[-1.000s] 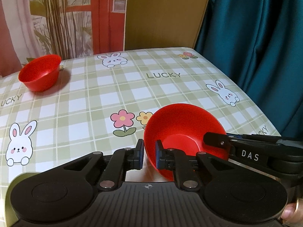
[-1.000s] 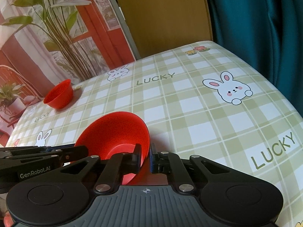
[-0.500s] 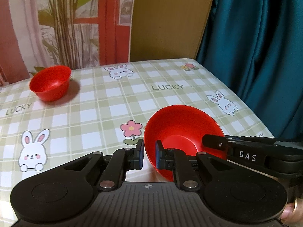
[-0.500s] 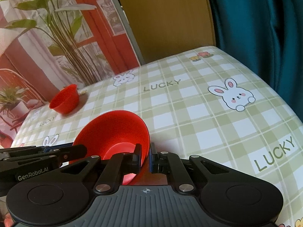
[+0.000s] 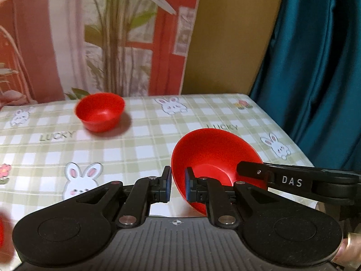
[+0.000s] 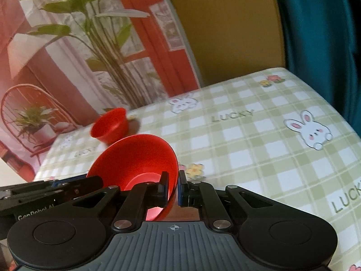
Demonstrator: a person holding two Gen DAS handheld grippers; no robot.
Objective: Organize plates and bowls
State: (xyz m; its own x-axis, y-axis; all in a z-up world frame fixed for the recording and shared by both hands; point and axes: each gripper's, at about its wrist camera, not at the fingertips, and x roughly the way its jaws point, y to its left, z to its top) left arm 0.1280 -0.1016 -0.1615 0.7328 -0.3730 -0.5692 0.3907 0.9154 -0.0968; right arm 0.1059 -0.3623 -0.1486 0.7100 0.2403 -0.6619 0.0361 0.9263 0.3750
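A red bowl hangs above the checked tablecloth, held from both sides. My left gripper is shut on its left rim. My right gripper is shut on the opposite rim of the same red bowl. In the left wrist view the right gripper's black fingers reach in from the right edge. The left gripper's fingers show at the lower left of the right wrist view. A second red bowl stands upright at the table's far left, also seen as the far bowl in the right wrist view.
The table wears a green checked cloth with rabbits and the word LUCKY. Behind it stand a printed backdrop with a plant, a brown panel and a teal curtain along the right edge. A red patch shows at the left border.
Both grippers have lifted the held bowl higher off the table and carried it leftward. The far bowl now sits closer to the middle of both views.
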